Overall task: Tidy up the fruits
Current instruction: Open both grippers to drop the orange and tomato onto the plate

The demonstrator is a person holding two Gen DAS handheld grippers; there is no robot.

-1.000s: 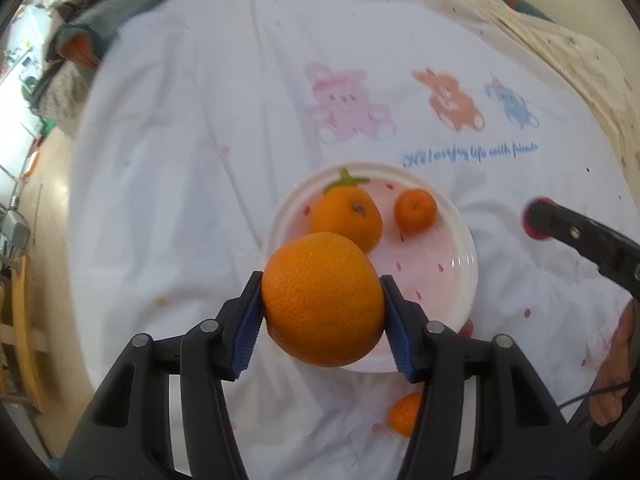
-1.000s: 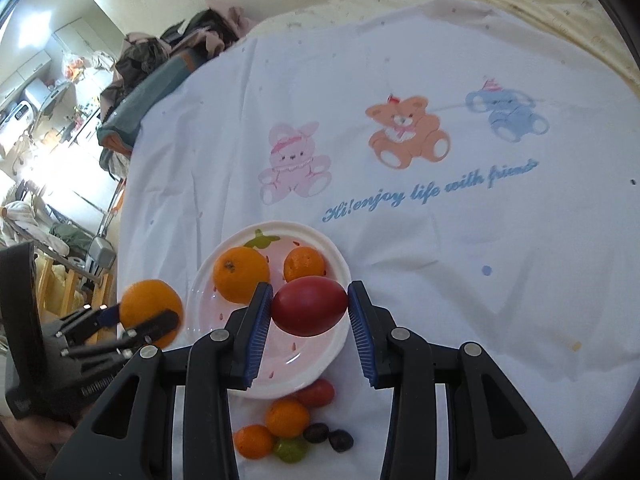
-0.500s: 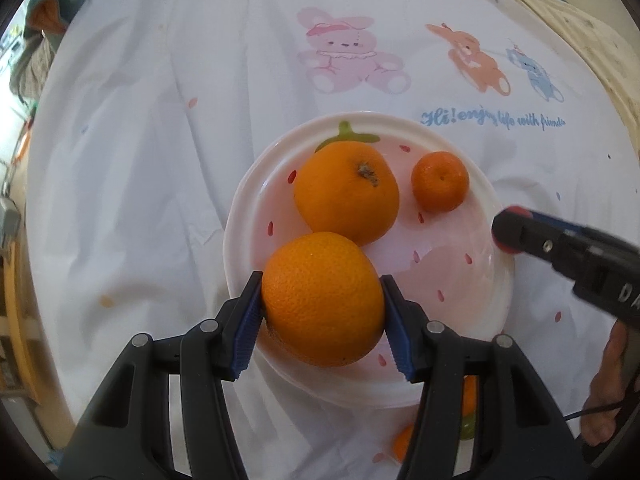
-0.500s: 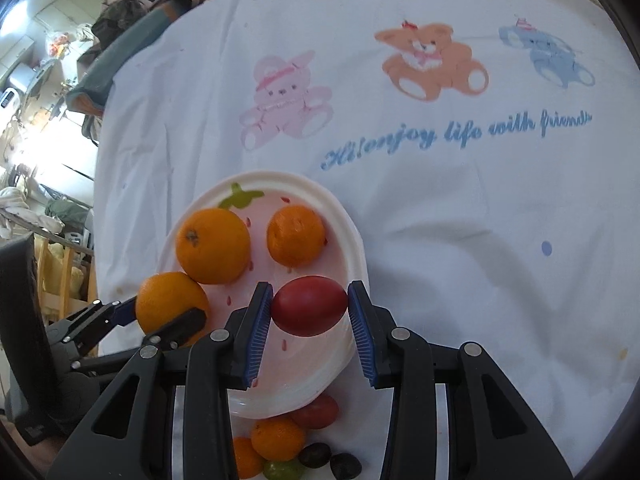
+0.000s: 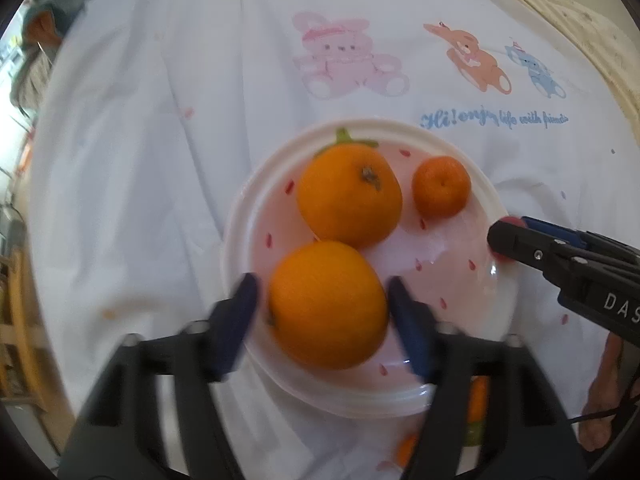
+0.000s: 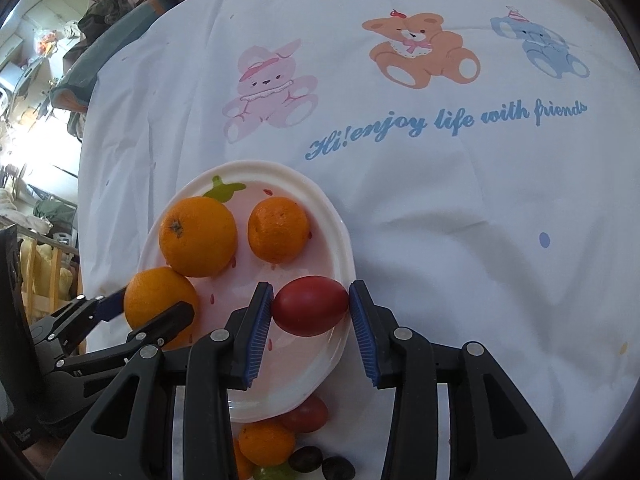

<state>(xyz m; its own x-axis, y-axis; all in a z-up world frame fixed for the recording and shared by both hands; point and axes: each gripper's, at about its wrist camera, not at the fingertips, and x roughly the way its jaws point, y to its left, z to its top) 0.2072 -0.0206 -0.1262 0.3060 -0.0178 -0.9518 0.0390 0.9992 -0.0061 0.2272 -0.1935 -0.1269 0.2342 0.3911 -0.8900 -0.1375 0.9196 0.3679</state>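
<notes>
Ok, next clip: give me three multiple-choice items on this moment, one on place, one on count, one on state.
1. Where is the white round plate with the pink centre relative to the pink rabbit print on the cloth?
A nearer the camera
B beyond it
C on top of it

2. How many orange citrus fruits lie on that plate?
A two
B three
C five

3. How does the left gripper stand to the large orange?
A pads clear of it
B clamped on it
C far above it

Key: 1 A, the plate sits below the rabbit in both views. 2 B, two large ones and the small mandarin. 3 A, gaps show on both sides as the jaws are opening.
</notes>
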